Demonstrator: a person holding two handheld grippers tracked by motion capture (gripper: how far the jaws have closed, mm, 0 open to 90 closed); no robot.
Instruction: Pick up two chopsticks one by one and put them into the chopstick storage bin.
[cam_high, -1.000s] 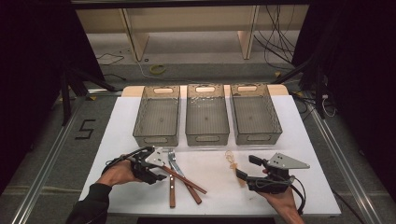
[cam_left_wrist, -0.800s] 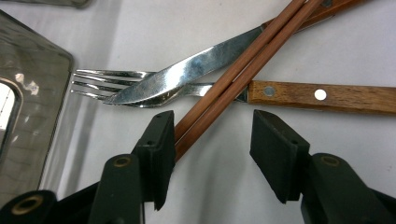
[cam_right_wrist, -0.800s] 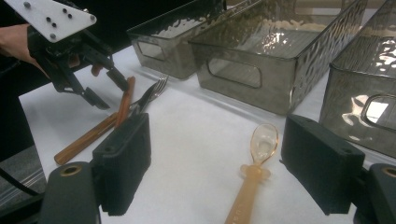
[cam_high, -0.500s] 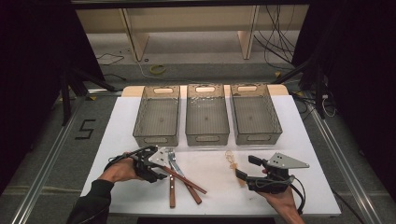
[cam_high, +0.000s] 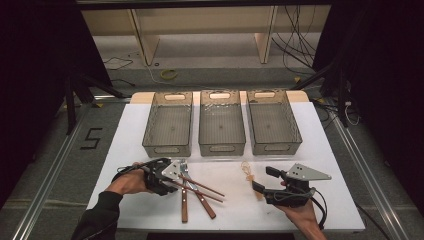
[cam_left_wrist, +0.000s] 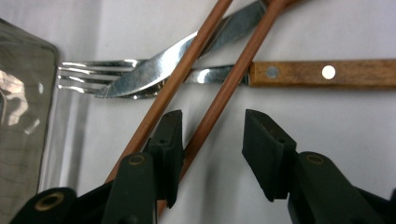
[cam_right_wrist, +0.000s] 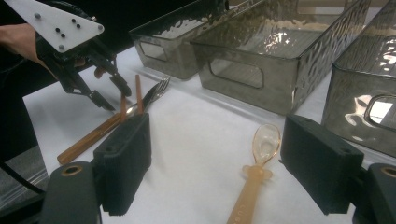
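Two brown chopsticks (cam_high: 200, 187) lie crossed over a wooden-handled fork (cam_left_wrist: 88, 77) and a knife (cam_left_wrist: 163, 70) on the white table. My left gripper (cam_high: 181, 174) points down at them. Its jaws have just been closing, and one chopstick (cam_left_wrist: 233, 79) runs between them, close to the left pad; the right pad stands apart from it. The other chopstick (cam_left_wrist: 187, 60) passes outside the left jaw. My right gripper (cam_high: 264, 179) stands open and wide near the table's front right. An amber plastic spoon (cam_right_wrist: 261, 154) lies flat between and just ahead of its jaws, untouched. The left gripper (cam_right_wrist: 116, 97) also appears far off in the right gripper view.
Three translucent grey bins stand in a row behind the cutlery: left (cam_high: 167, 149), middle (cam_high: 222, 148), right (cam_high: 276, 148), all with nothing inside. The left bin's wall (cam_left_wrist: 23, 116) is close to the left gripper. Dark floor and cables lie beyond the table.
The left gripper's jaws have narrowed around the chopstick. Both hands have kept their places, and the cutlery and spoon have not moved.
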